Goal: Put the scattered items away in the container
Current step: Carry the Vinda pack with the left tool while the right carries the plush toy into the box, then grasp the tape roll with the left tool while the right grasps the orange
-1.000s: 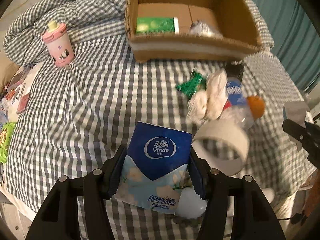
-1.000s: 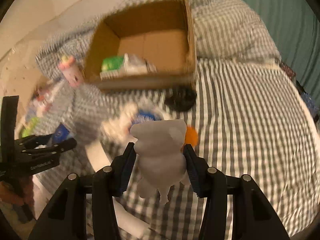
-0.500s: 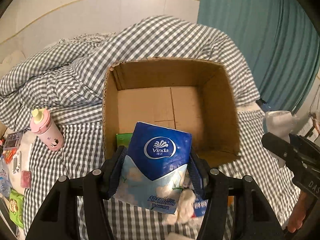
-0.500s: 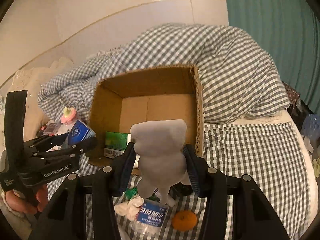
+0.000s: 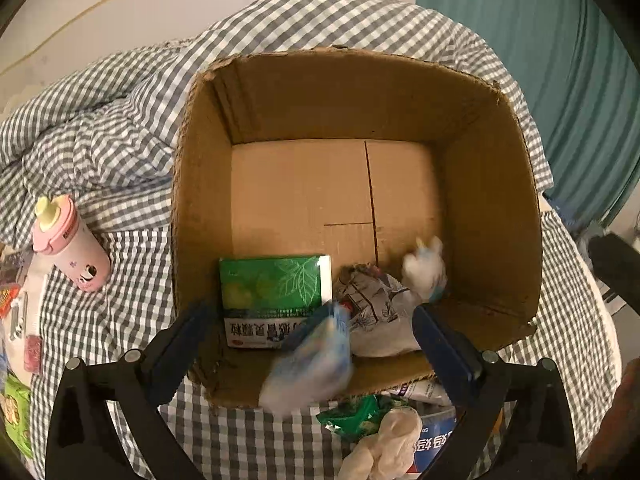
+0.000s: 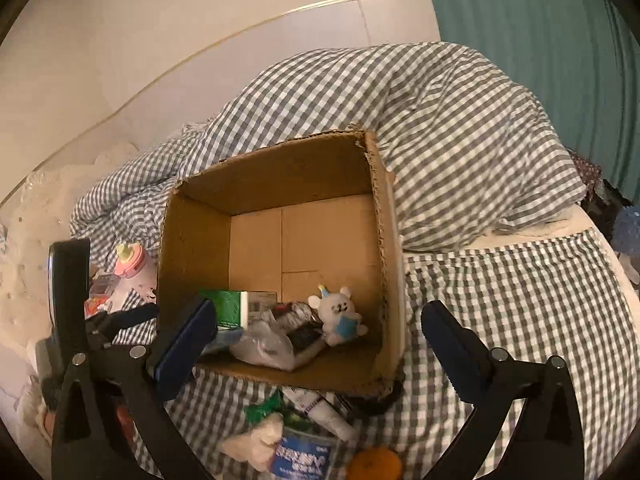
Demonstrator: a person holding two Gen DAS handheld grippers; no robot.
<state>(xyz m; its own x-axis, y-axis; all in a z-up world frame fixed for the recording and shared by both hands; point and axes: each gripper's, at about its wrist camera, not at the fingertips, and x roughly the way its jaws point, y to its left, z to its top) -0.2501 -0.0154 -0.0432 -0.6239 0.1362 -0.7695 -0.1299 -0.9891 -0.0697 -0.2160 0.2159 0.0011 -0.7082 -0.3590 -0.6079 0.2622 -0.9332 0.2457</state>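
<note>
An open cardboard box (image 5: 492, 184) (image 6: 384, 240) stands on the checked bed. My left gripper (image 5: 312, 336) is open above its near edge; the blue tissue pack (image 5: 310, 364) is a blur dropping between the jaws. My right gripper (image 6: 320, 340) is open and empty over the box's near side. The small white plush toy (image 6: 340, 314) (image 5: 424, 270) lies in the box beside a green medicine box (image 5: 276, 284) (image 6: 226, 306) and a crumpled printed bag (image 5: 376, 304).
A pink bottle (image 5: 70, 240) (image 6: 132, 266) stands left of the box. In front of the box lie a green wrapper (image 5: 352, 416), a white cloth (image 5: 384, 448), a water bottle (image 6: 304, 456) and an orange (image 6: 374, 464). Small packets lie at the far left (image 5: 16, 408).
Both grippers moved in over the box and opened. The tissue pack left the left jaws and is falling; the plush toy left the right jaws and now lies in the box.
</note>
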